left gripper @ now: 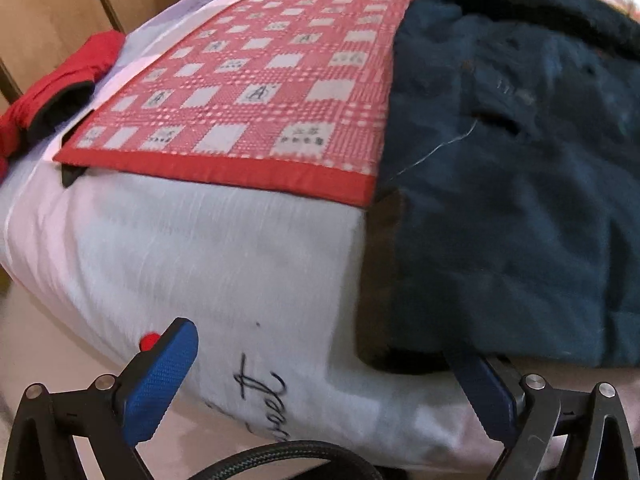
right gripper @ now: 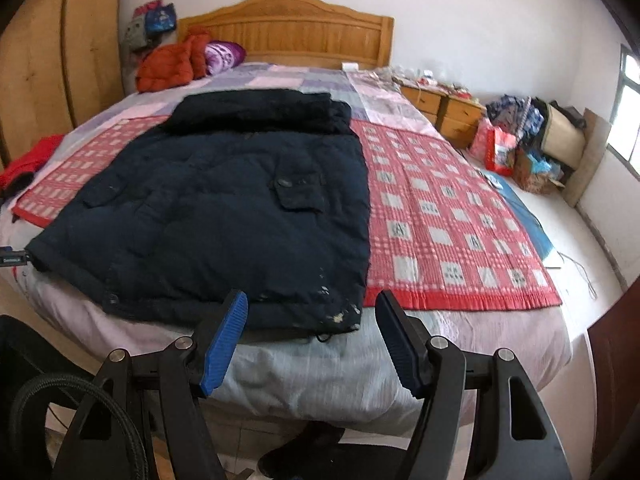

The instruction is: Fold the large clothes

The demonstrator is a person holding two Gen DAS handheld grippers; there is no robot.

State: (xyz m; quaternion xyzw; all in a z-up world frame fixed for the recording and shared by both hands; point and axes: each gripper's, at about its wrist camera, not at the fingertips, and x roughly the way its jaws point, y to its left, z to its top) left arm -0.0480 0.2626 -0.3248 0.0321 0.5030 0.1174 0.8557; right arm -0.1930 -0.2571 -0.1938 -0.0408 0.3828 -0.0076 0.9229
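- Jaws of the right gripper (right gripper: 312, 338) stand well apart with nothing between them, aimed down at the near hem of the navy padded jacket (right gripper: 224, 216); the hem's near right corner, flecked with pale marks, lies just beyond and between the two blue pads (right gripper: 224, 344).
- Jaws of the left gripper (left gripper: 320, 384) are also spread wide and hold nothing. Its left pad hangs over the pale sheet; its right pad sits just under the jacket's near left corner (left gripper: 400, 356), close to it, though whether it touches is unclear through the blur.
- Navy padded jacket lies flat on the bed (right gripper: 320, 380), front up, its dark collar (right gripper: 260, 112) toward the wooden headboard (right gripper: 288, 28) and its hem at the foot edge. Its long axis therefore runs straight away from both grippers.
- It partly covers a red checked mat (right gripper: 440, 216), which shows on both sides of it.
- Each hand faces its own hem corner, left to left and right to right. The left looks nearer to its corner, almost beneath the cloth; the right is a little short of its corner.
- My reading: the next move is a pinch on both hem corners, to carry the hem up toward the collar.
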